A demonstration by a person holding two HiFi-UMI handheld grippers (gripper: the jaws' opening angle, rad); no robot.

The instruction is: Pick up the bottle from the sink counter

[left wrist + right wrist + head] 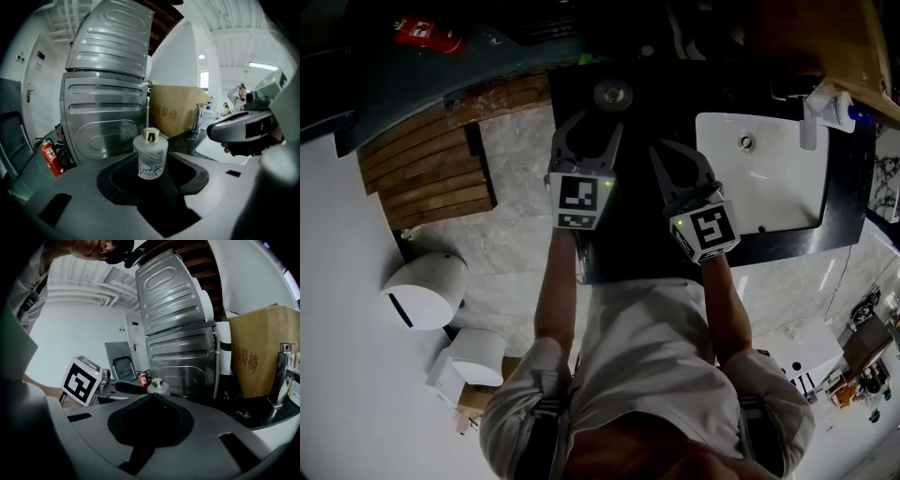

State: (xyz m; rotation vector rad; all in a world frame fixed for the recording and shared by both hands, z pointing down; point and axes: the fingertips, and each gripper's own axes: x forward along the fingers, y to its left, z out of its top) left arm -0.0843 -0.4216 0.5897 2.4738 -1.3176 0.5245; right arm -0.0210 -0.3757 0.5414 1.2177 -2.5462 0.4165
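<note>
The bottle (150,157), frosted glass with a gold cap, stood upright on the dark counter (675,103), well to the left of the white sink (769,178). The left gripper (591,127) was held low in front of it with its jaws released and spread. The bottle sat in the gap at their tips, and neither pad pressed on it. The right gripper (152,396) hung just beside the left one, nearer the sink. Its jaws were clenched together with nothing between them. Past their tip I could make out the gold cap a little way off.

Behind the bottle rose a tall grey ribbed metal cabinet (108,117), and beside that a brown cardboard box (176,115). A chrome tap (197,123) stood on the counter toward the sink. A red fire extinguisher (49,157) stood low at the left, beyond the counter's end.
</note>
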